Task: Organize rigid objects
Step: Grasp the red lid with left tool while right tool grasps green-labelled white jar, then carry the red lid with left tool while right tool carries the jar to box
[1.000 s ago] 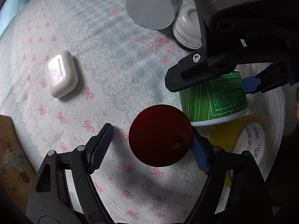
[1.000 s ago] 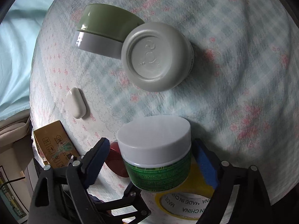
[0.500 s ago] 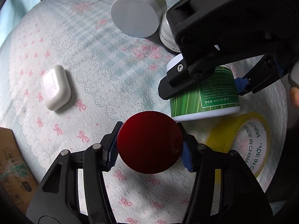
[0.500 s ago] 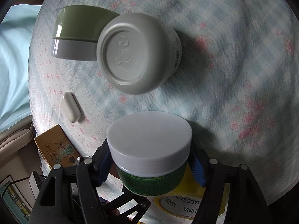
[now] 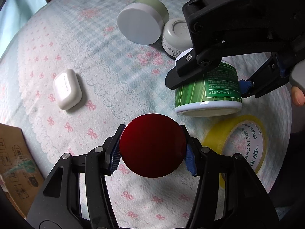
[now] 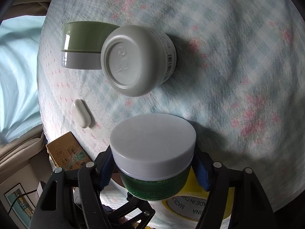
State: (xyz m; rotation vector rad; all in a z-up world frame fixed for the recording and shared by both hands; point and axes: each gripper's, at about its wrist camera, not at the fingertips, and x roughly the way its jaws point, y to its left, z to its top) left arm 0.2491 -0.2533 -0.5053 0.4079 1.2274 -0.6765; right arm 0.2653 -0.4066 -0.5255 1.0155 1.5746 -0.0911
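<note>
My left gripper (image 5: pixel 152 152) is shut on a round dark red lid-like disc (image 5: pixel 152 145) and holds it above the cloth. My right gripper (image 6: pixel 153 171) is shut on a green jar with a white lid (image 6: pixel 152 148); the jar also shows in the left wrist view (image 5: pixel 207 89), tilted and lifted off the cloth. A grey-white jar (image 6: pixel 135 61) and a sage green jar with a grey lid (image 6: pixel 83 43) lie beyond on the patterned cloth (image 6: pixel 238 57). A white earbud case (image 5: pixel 67 88) lies to the left.
A yellow tape roll (image 5: pixel 242 143) lies under and beside the green jar, also in the right wrist view (image 6: pixel 190 208). A cardboard box (image 5: pixel 13 162) stands at the cloth's left edge. The cloth drops off at its rounded edges.
Both grippers closed: the left on the red disc, the right on the green jar. Both have since lifted their objects off the cloth.
</note>
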